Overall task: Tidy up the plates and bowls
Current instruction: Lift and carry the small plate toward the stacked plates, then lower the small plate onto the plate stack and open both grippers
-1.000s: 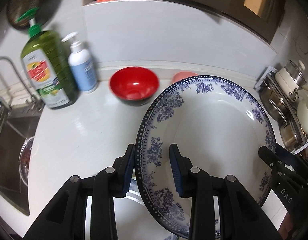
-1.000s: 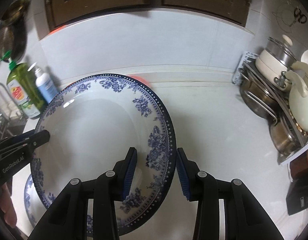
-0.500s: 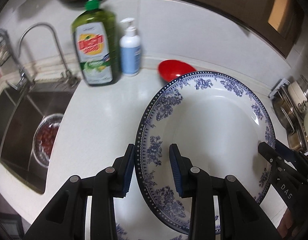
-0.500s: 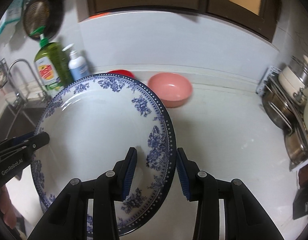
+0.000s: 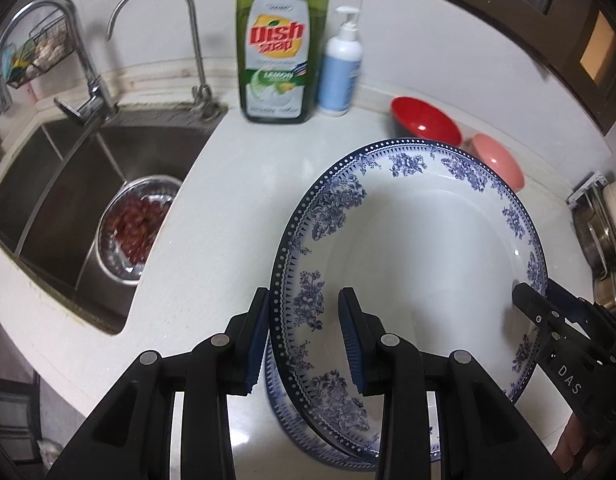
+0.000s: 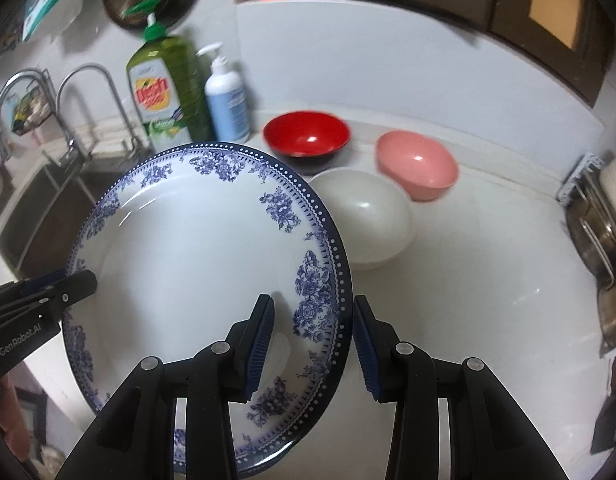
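Note:
A large blue-and-white floral plate (image 5: 419,248) is held between both grippers above the white counter; it also shows in the right wrist view (image 6: 196,248). My left gripper (image 5: 304,340) is shut on its left rim. My right gripper (image 6: 311,344) is shut on its right rim. A second floral plate (image 5: 292,432) lies under it, mostly hidden. A red bowl (image 6: 306,136), a pink bowl (image 6: 417,168) and a white bowl (image 6: 367,216) stand on the counter behind the plate.
A green dish soap bottle (image 5: 282,40) and a white pump bottle (image 5: 341,68) stand by the back wall. The sink (image 5: 68,184) at left holds a metal colander of red fruit (image 5: 138,224). Pots on a rack (image 6: 603,232) fill the right side.
Both grippers have swung left with the plate, bringing the sink, taps and soap bottles into view. The white bowl now shows behind the plate. The grip on the plate is unchanged.

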`<state>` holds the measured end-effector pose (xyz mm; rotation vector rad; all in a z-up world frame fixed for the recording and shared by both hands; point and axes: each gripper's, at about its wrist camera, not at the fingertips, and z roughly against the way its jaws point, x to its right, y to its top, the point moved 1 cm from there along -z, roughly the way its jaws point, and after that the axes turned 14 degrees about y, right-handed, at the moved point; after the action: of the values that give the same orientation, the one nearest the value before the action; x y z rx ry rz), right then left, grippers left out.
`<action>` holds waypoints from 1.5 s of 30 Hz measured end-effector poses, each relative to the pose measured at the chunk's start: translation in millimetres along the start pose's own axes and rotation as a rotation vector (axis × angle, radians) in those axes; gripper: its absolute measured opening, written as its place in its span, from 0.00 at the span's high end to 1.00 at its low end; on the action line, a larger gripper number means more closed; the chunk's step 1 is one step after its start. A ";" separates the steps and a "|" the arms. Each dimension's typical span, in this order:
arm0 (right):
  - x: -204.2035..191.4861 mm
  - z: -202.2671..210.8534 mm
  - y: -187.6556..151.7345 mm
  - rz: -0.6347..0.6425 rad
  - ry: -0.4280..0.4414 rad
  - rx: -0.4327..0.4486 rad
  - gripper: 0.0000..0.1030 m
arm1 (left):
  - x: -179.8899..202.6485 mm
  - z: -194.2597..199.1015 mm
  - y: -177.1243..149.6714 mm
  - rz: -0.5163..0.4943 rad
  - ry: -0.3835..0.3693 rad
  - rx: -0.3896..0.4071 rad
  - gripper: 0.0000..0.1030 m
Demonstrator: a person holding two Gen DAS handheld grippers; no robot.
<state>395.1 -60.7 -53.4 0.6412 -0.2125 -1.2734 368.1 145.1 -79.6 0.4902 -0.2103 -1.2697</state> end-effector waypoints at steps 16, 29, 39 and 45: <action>-8.0 -36.7 -26.4 -0.009 0.019 -0.157 0.60 | -1.6 -38.0 -35.3 -0.025 0.013 -0.135 0.67; 0.3 -56.3 -39.2 -0.039 0.021 -0.235 0.60 | 8.7 -53.1 -41.7 -0.036 0.026 -0.181 0.67; -0.1 -66.2 -44.4 -0.025 0.029 -0.275 0.59 | 9.5 -64.3 -47.9 -0.020 0.021 -0.230 0.66; -1.9 -67.7 -42.4 -0.005 0.026 -0.279 0.58 | 10.2 -61.2 -47.2 -0.031 0.030 -0.206 0.50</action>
<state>392.8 -43.0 -131.2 0.4188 -0.0106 -1.2702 355.8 139.9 -156.5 0.3359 -0.0454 -1.2972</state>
